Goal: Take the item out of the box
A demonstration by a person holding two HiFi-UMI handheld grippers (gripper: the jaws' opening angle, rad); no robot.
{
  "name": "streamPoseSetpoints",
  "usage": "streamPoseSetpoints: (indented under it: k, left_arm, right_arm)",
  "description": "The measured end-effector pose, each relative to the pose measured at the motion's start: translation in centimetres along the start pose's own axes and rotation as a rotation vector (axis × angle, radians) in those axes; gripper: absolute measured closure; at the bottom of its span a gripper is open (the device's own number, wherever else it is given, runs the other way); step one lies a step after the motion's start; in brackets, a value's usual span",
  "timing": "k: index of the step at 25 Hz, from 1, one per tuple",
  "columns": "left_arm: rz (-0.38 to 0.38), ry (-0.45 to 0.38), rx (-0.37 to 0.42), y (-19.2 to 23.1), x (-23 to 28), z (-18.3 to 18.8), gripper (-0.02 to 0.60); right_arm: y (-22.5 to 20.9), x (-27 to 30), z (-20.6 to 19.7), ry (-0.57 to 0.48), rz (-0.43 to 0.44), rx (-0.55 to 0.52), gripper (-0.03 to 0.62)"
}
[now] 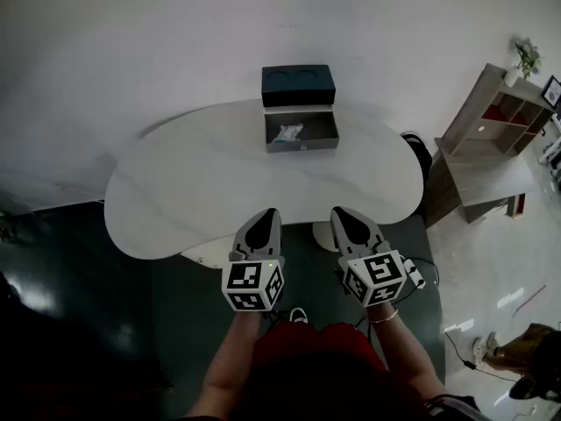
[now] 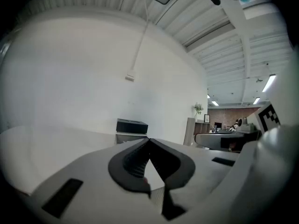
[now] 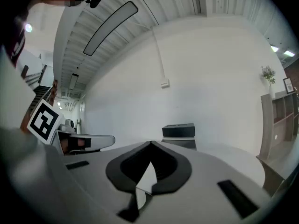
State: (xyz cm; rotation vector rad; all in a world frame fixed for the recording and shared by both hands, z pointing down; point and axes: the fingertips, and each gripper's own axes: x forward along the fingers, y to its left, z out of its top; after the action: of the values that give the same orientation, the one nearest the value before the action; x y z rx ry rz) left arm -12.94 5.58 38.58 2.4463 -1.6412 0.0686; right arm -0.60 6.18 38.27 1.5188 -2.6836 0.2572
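Note:
A dark box [image 1: 301, 131] stands open at the far edge of the white table [image 1: 193, 200], its lid [image 1: 298, 85] raised behind it. A pale crumpled item [image 1: 288, 132] lies in its left half. The box also shows far ahead in the left gripper view [image 2: 131, 129] and the right gripper view [image 3: 179, 134]. My left gripper [image 1: 271, 212] and right gripper [image 1: 337, 211] are both shut and empty. They hover side by side over the near table edge, well short of the box.
A wooden shelf unit [image 1: 500, 130] with a small plant [image 1: 526, 58] stands at the right. The table's base [image 1: 326, 235] sits below the grippers. A white wall rises close behind the box. The person's red top [image 1: 307, 349] fills the bottom.

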Motion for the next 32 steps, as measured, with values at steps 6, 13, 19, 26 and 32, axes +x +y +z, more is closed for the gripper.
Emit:
streamPoseSetpoints:
  k: [6,13,19,26,32]
  left_arm:
    - [0.007,0.030,-0.014,0.1,0.1,-0.8,0.560]
    - [-0.028,0.019,0.001,-0.1,0.9,-0.1,0.558]
    - [-0.033,0.024,0.024,0.0,1.3,0.5,0.558]
    - [-0.040,0.052,0.034,0.0,2.0,0.4,0.557]
    - [-0.034,0.071,0.027,0.3,3.1,0.4,0.552]
  right_arm:
    - [-0.4,0.4,-0.3,0.019,-0.002,-0.004,0.579]
    - [-0.1,0.9,0.3,0.002,0.000,0.002,0.579]
    - [-0.4,1.1,0.5,0.012,-0.012,0.007,0.579]
    - [-0.5,1.2,0.5,0.030,-0.005,0.004,0.579]
    - [-1.1,1.7,0.6,0.033,-0.004,0.019,0.579]
